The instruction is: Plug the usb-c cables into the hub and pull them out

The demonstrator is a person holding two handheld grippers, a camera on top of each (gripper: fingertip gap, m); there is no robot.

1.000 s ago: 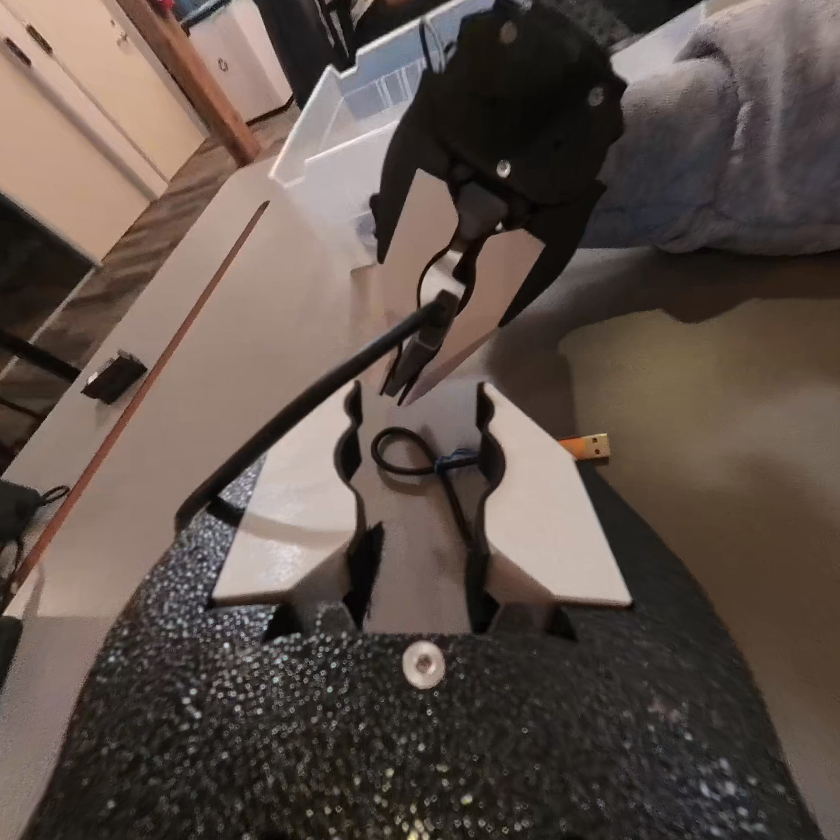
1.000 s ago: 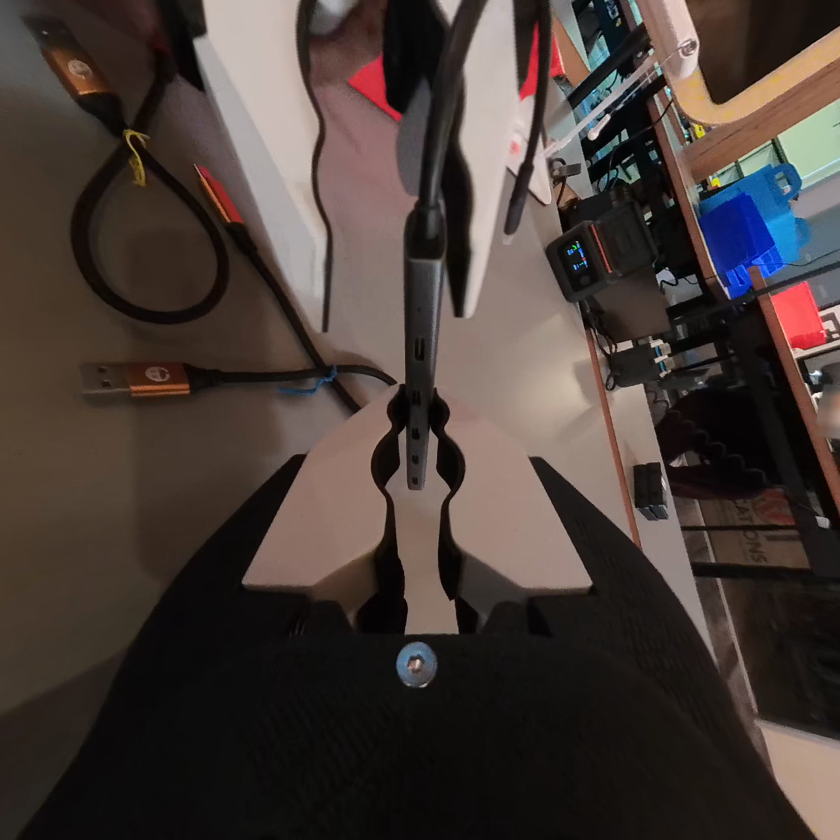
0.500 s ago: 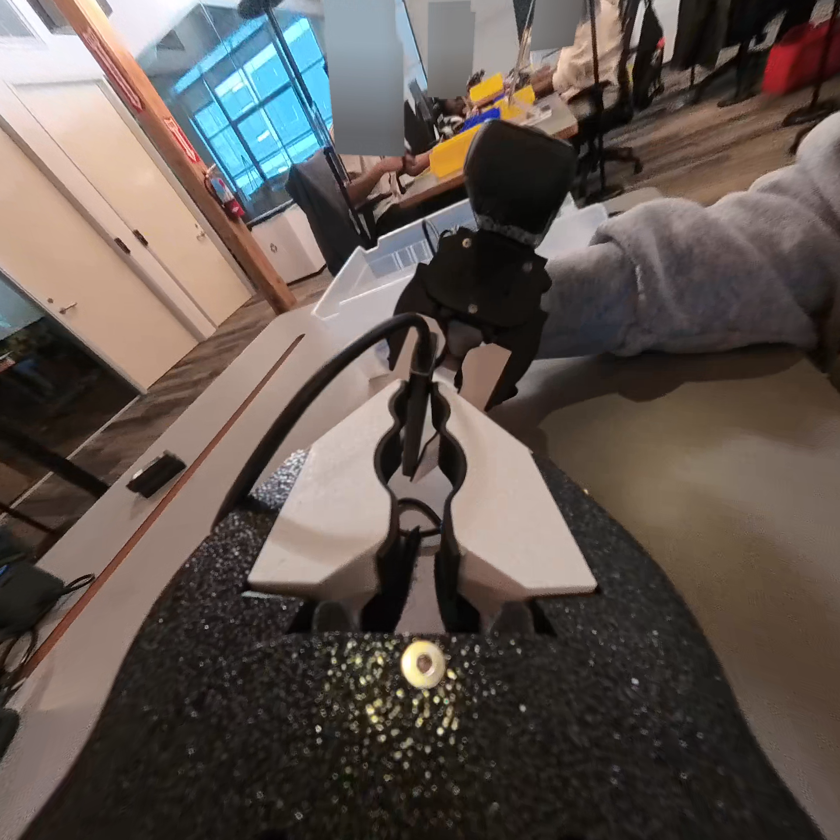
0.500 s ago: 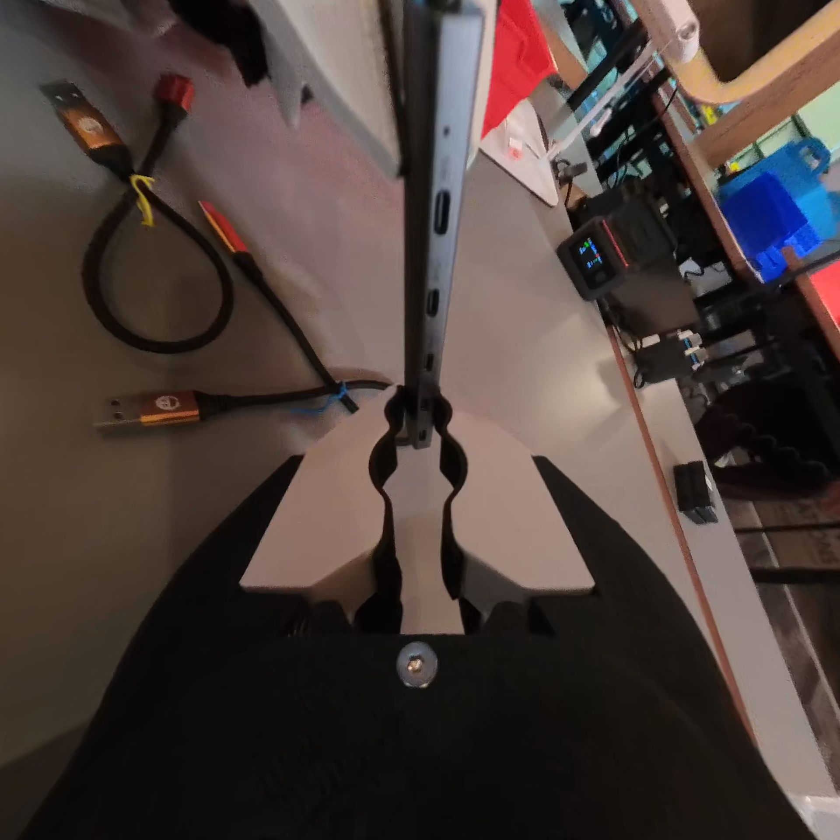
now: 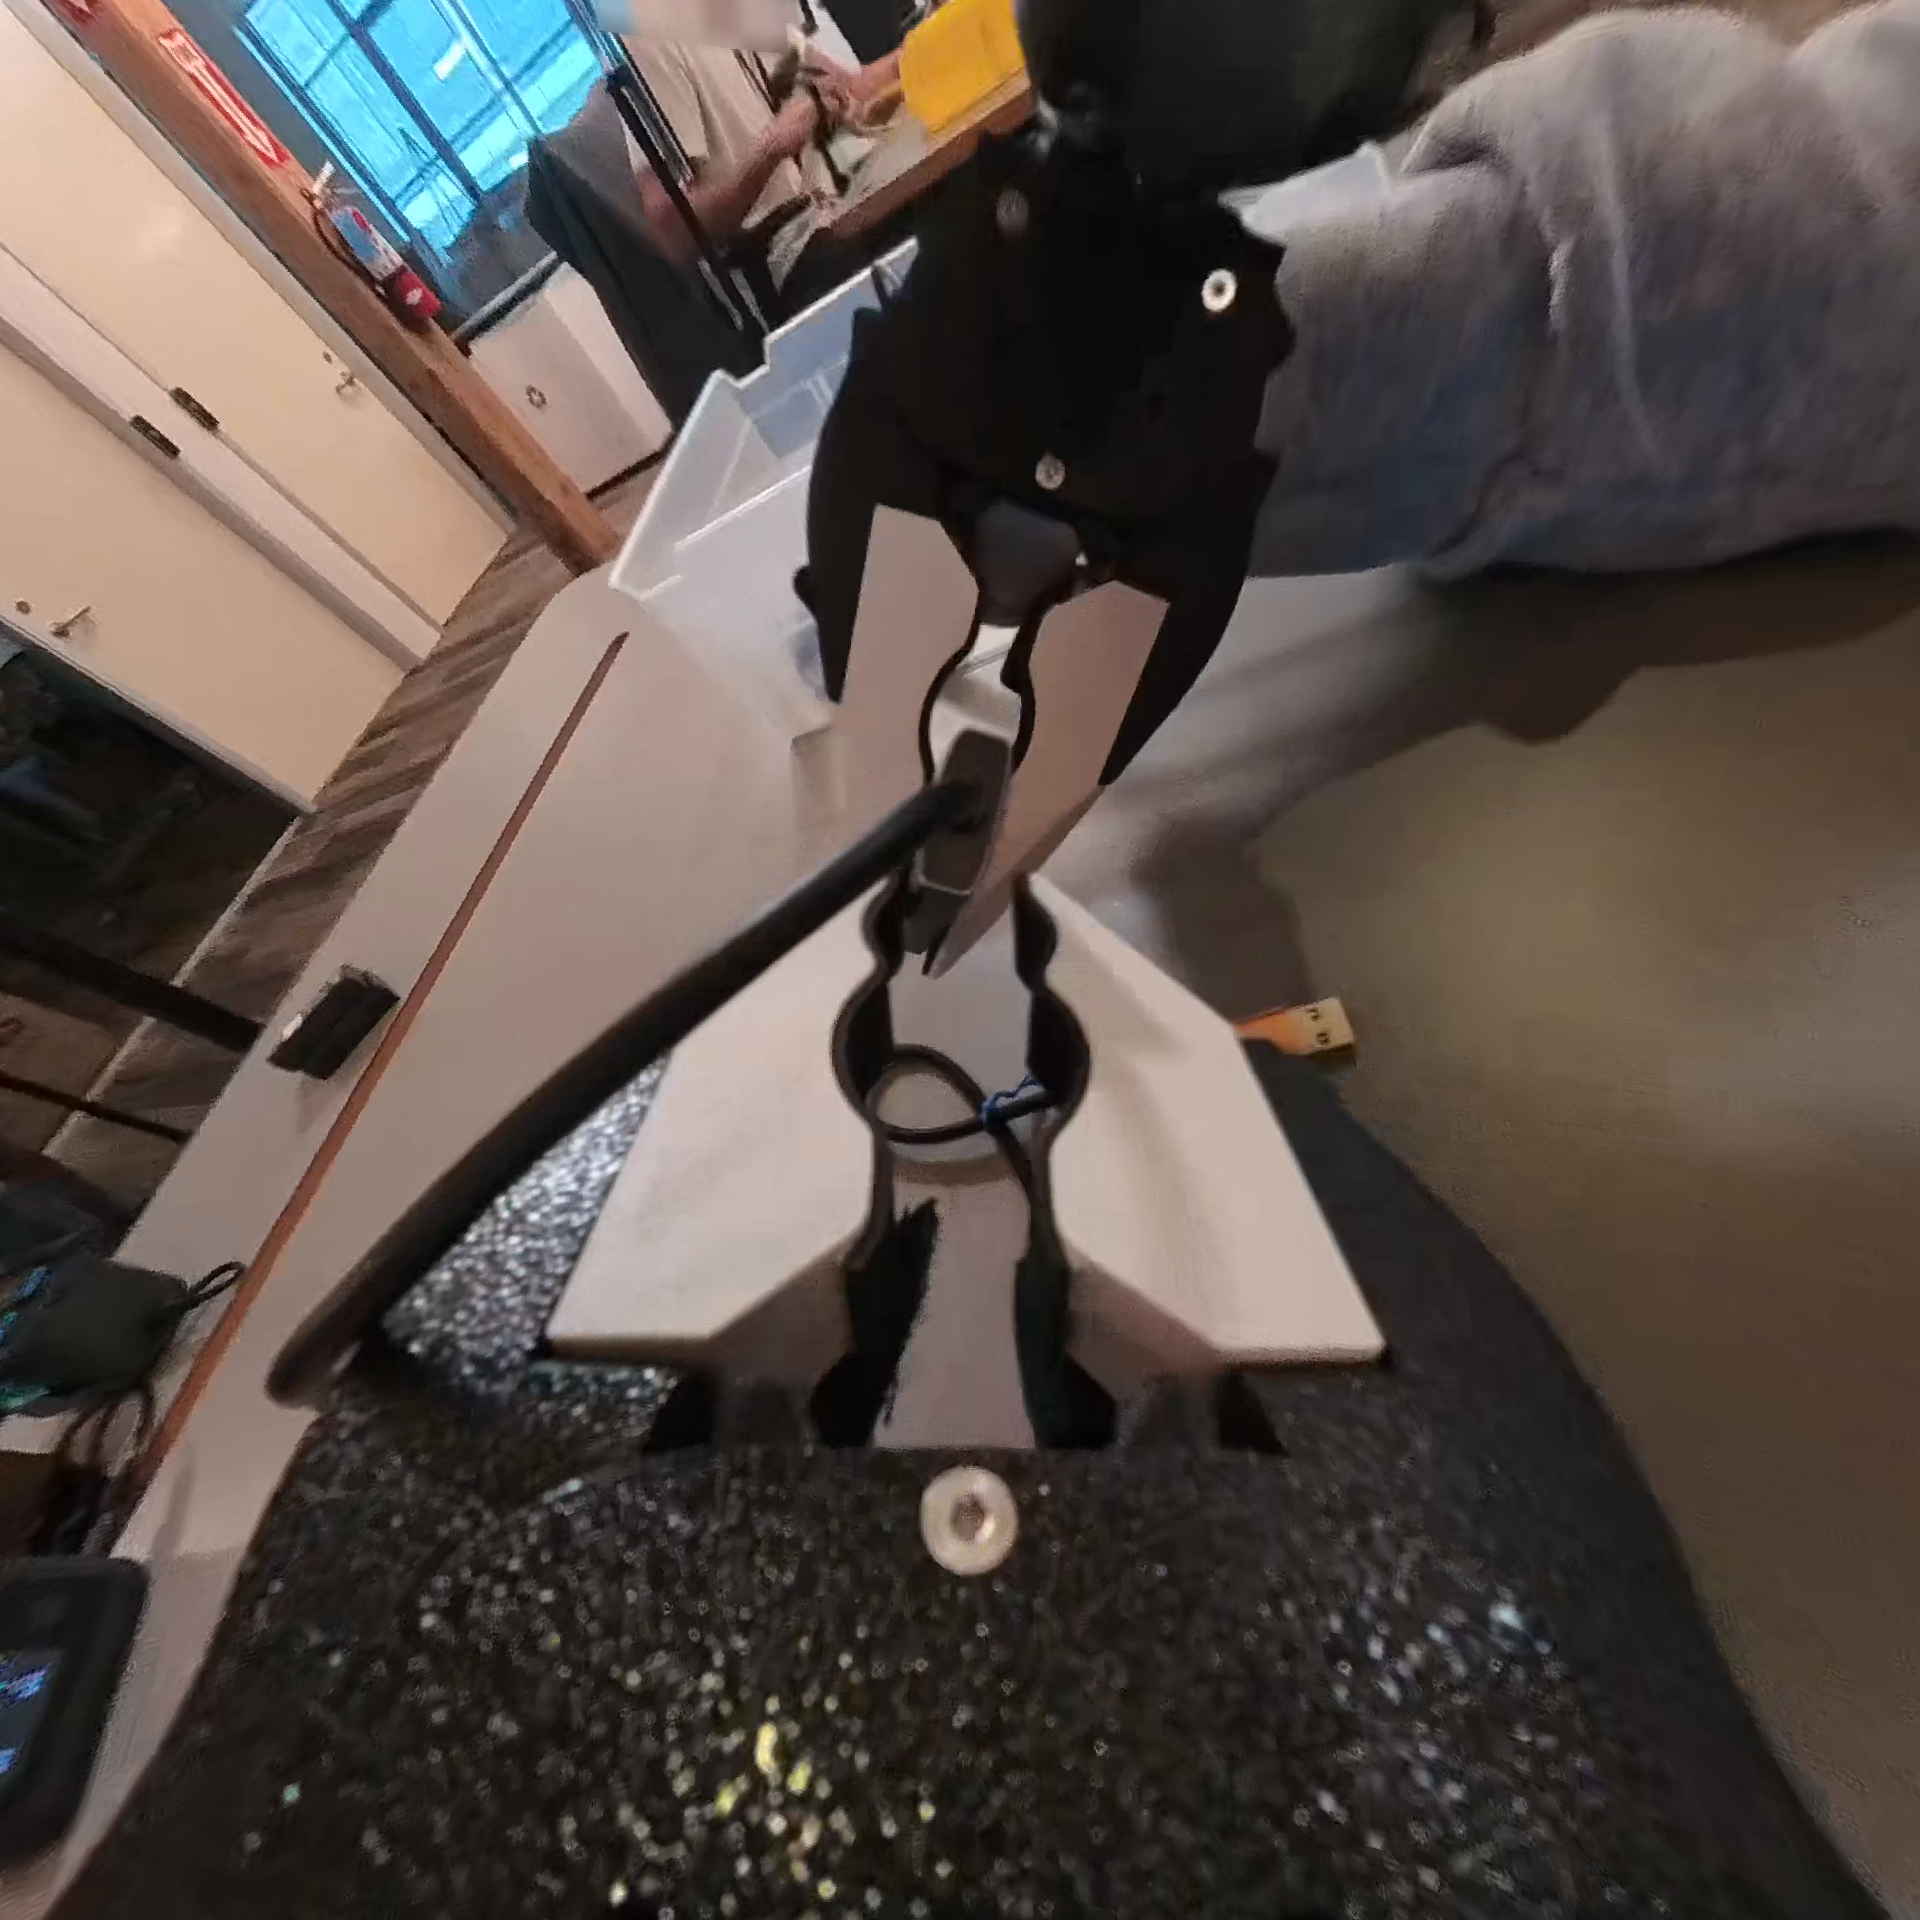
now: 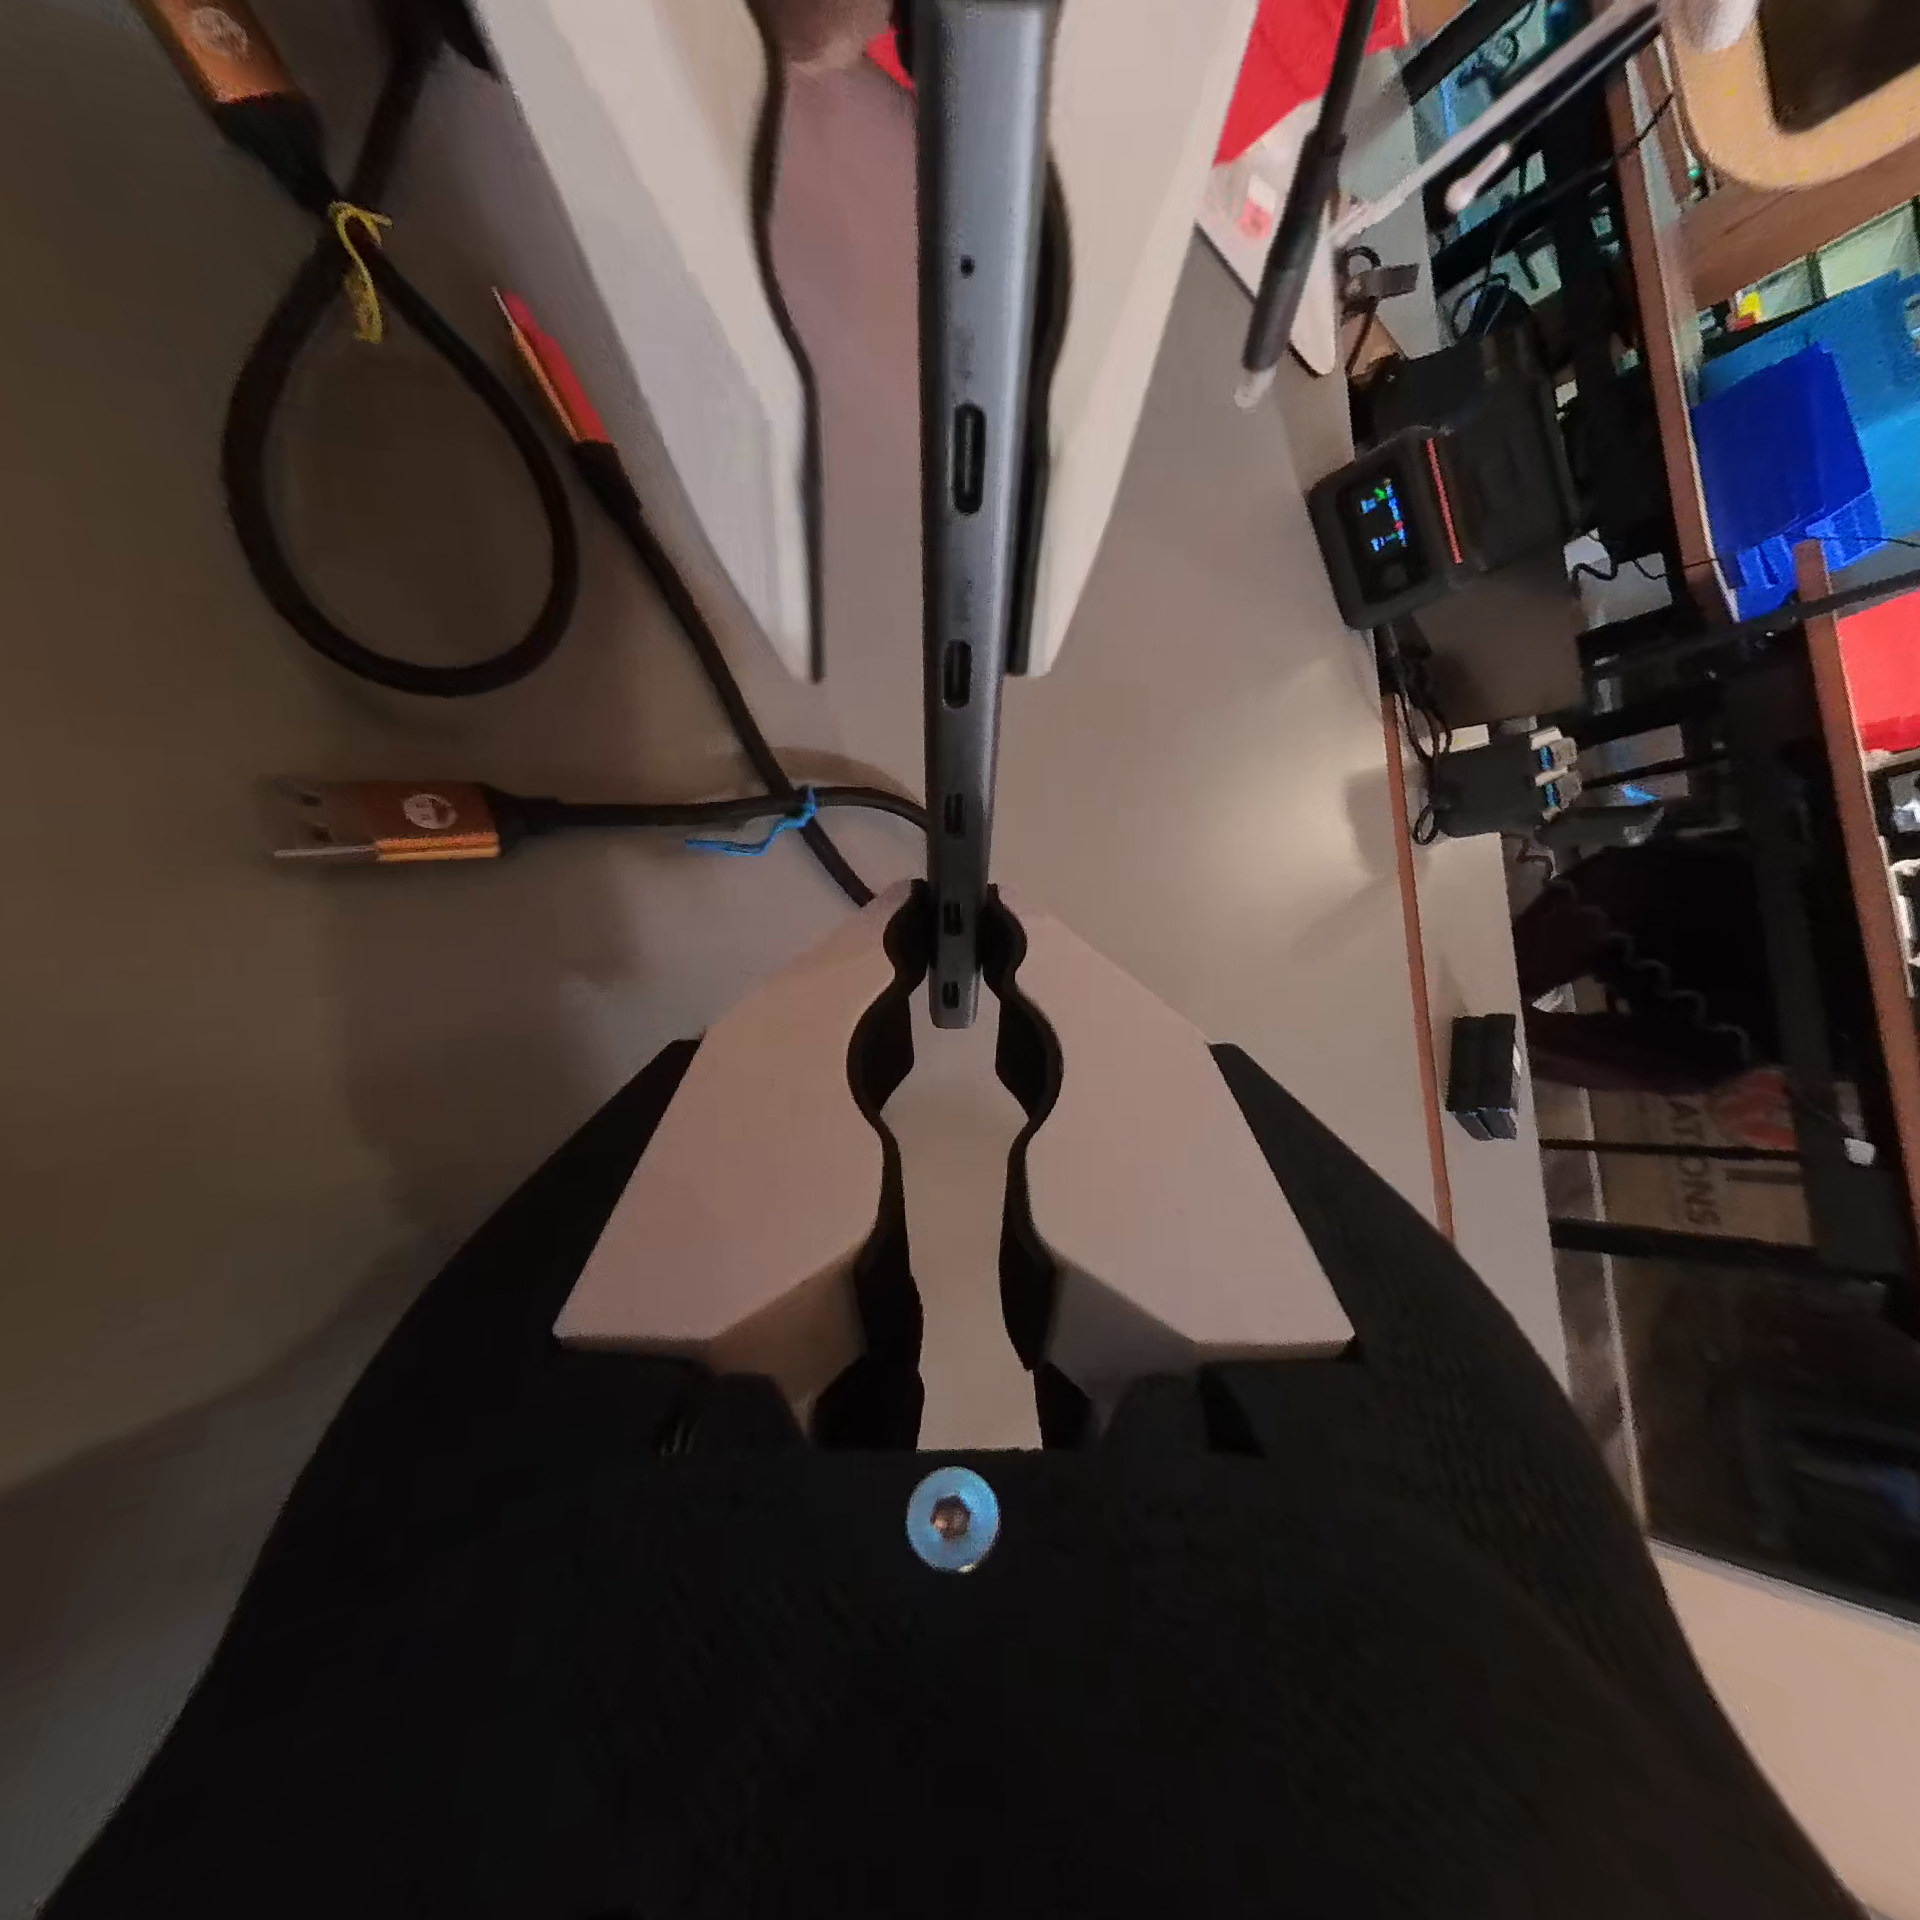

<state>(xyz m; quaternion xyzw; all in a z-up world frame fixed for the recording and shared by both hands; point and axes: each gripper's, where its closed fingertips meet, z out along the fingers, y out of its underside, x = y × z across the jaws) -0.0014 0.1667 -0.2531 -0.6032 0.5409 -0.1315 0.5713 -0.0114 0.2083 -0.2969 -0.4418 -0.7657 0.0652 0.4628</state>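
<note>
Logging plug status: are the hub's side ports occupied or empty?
Empty, where visible: the ports along the hub's edge show open slots, no plug seated. Its far end is out of frame.

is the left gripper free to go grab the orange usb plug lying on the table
Probably yes: the left gripper is open and holds nothing, and the orange USB plug lies in the open. But the hub, clamped by the right gripper, hangs close in front.

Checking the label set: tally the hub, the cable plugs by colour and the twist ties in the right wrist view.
grey hub: 1
orange USB-A plugs: 2
red-tipped plug: 1
twist ties, yellow and blue: 2
Total: 6
</note>
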